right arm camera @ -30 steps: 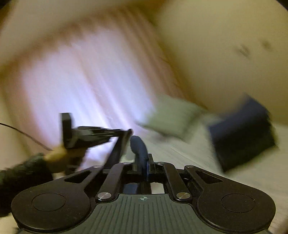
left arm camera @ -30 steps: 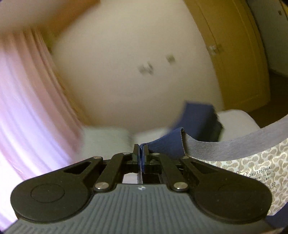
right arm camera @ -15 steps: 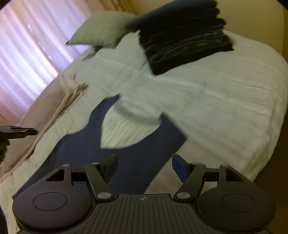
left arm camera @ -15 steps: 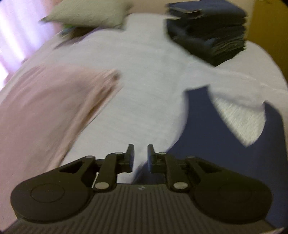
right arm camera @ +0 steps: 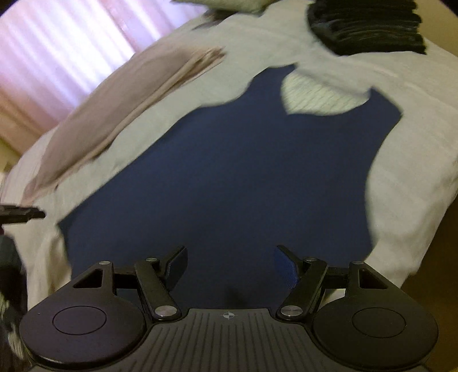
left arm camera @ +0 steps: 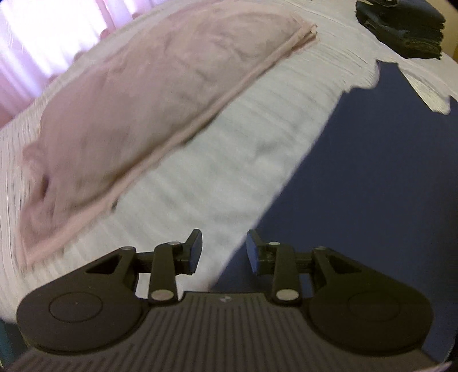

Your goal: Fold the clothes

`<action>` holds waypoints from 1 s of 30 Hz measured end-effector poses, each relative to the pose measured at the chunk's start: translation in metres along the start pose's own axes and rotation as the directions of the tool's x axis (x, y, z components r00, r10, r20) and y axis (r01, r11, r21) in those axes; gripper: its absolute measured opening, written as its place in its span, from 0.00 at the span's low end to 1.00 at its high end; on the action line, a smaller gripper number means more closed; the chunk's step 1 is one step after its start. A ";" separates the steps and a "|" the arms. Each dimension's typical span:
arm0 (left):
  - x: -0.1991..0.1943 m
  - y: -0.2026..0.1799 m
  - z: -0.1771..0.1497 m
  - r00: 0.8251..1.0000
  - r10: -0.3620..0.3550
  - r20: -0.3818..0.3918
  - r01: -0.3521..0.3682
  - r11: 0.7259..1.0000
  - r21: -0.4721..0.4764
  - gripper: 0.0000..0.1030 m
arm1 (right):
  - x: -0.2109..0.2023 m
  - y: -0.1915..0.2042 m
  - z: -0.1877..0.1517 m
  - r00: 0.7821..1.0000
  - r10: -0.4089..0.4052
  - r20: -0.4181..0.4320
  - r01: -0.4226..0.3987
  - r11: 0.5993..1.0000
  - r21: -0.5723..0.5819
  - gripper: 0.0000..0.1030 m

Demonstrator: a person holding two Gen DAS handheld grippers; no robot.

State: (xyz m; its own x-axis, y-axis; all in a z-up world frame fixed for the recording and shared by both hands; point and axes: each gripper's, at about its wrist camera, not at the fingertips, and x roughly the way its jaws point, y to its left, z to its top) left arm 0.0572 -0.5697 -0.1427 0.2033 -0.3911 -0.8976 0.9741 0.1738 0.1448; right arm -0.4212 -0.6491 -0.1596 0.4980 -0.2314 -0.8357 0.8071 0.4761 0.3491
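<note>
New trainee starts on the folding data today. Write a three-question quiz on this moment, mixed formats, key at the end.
1. True or false: the navy vest lies spread flat on the white bedspread.
2. Multiple choice. The right hand-held gripper is: A) shut on the vest; B) open, holding nothing; C) out of view.
3. Fill in: in the left wrist view, the left hand-held gripper is open over the vest's ____ edge, where navy cloth meets bedspread.

Also visible: a pink folded blanket left of the vest and a dark stack of folded clothes beyond its neckline.

Key: 1 true; 2 B; 3 left.
</note>
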 end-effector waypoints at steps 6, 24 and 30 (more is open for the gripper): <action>-0.009 -0.009 -0.073 0.995 -0.095 -0.017 0.096 0.994 0.051 0.31 | 0.003 0.045 -0.066 0.995 0.032 -0.099 -0.035 0.999 -0.031 0.68; -0.104 -0.216 -0.215 0.917 -0.398 0.000 0.365 0.842 0.398 0.31 | 0.036 -0.009 -0.123 0.982 0.173 -0.079 -0.139 0.937 0.321 0.21; -0.106 -0.251 -0.237 0.927 -0.375 -0.005 0.347 0.853 0.389 0.31 | 0.027 -0.026 -0.121 0.978 0.172 -0.116 -0.131 0.946 0.298 0.00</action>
State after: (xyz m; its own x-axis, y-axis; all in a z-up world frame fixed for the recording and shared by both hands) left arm -0.2327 -0.3575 -0.1829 -0.1771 -0.4231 -0.8886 0.9404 -0.3391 -0.0260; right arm -0.4672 -0.5654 -0.2431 0.5897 -0.0461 -0.8063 0.7921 0.2279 0.5662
